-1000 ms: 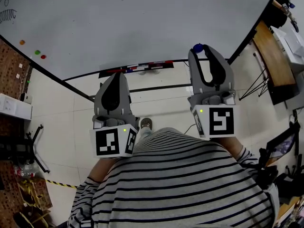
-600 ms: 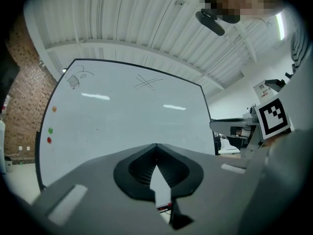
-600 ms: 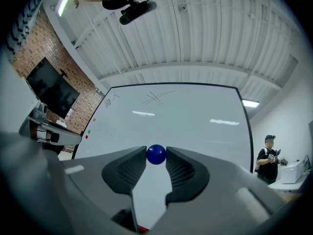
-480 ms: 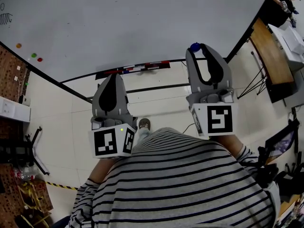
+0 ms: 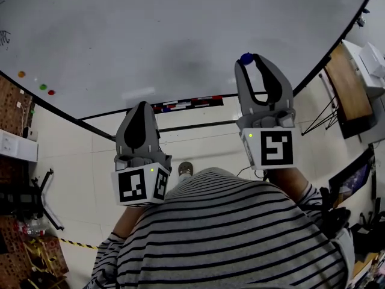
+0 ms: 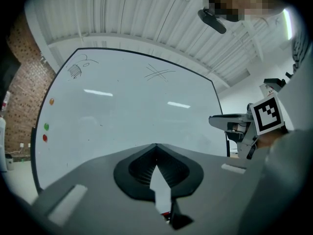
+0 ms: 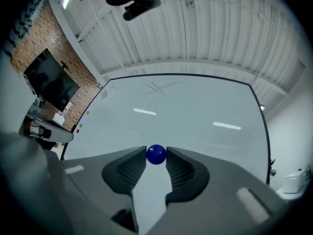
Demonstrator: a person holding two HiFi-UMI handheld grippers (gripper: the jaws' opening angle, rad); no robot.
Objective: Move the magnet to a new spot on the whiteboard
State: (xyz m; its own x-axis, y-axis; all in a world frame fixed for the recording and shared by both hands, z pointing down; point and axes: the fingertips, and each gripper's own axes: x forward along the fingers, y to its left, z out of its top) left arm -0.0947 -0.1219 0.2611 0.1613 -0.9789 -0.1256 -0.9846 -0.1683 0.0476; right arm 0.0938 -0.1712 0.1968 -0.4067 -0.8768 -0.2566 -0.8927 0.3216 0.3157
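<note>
Right claw (image 5: 250, 59) grips blue magnet (image 7: 156, 154) in front of whiteboard (image 5: 180, 35); left claw (image 6: 156, 148) closed, empty.

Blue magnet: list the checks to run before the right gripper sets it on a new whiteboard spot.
1. Blue magnet pinched between the right gripper jaws: ok.
2. Bare whiteboard ahead of the magnet: ok.
3. Coloured magnets far off, at the board's left edge: ok.
4. Left gripper shut, empty, held lower than the right: ok.
5. Magnet lifted off the board surface: cannot tell.
</note>
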